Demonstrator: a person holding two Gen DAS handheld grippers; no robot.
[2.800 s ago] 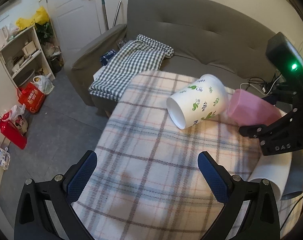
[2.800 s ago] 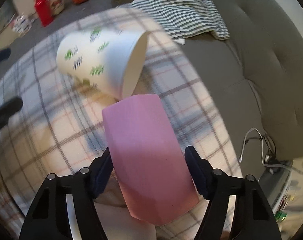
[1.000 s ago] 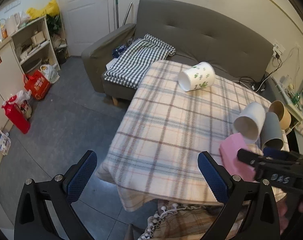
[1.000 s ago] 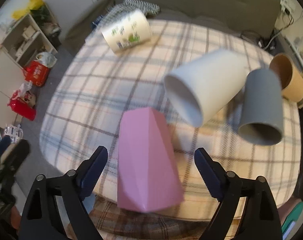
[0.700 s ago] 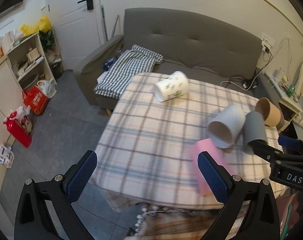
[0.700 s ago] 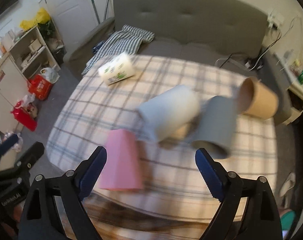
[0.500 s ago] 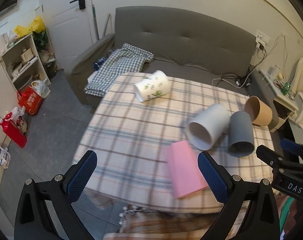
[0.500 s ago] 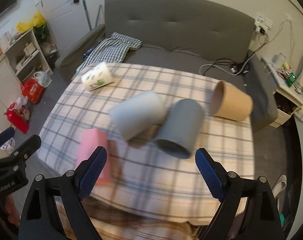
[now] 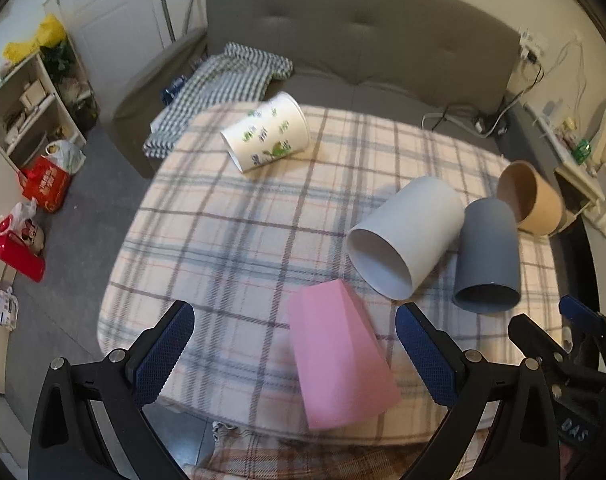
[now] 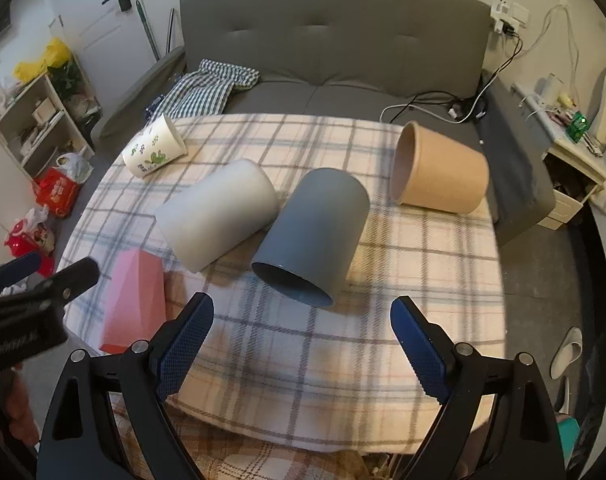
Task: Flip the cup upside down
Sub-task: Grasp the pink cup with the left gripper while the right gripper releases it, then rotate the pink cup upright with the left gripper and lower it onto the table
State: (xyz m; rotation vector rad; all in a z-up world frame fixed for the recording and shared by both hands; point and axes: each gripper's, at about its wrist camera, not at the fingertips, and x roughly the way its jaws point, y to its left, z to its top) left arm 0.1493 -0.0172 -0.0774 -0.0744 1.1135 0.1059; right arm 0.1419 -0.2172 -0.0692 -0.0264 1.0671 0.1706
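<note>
A pink faceted cup (image 9: 339, 356) stands upside down near the front edge of the plaid-covered table (image 9: 231, 216); it also shows in the right wrist view (image 10: 133, 300). My left gripper (image 9: 295, 356) is open, held above and in front of the pink cup. My right gripper (image 10: 303, 344) is open and empty, in front of a grey-blue cup (image 10: 313, 236) lying on its side. A plain white cup (image 10: 219, 216), a tan cup (image 10: 439, 172) and a white cup with green prints (image 10: 153, 152) also lie on their sides.
A grey sofa (image 10: 335, 48) with a checked cloth (image 10: 207, 84) stands behind the table. Shelves (image 9: 27, 96) and bags are on the floor at left. A side table (image 10: 563, 148) with cables is at right.
My right gripper has let go of the pink cup, which now stands upside down at the table's front edge. Both grippers have pulled back and up from the table.
</note>
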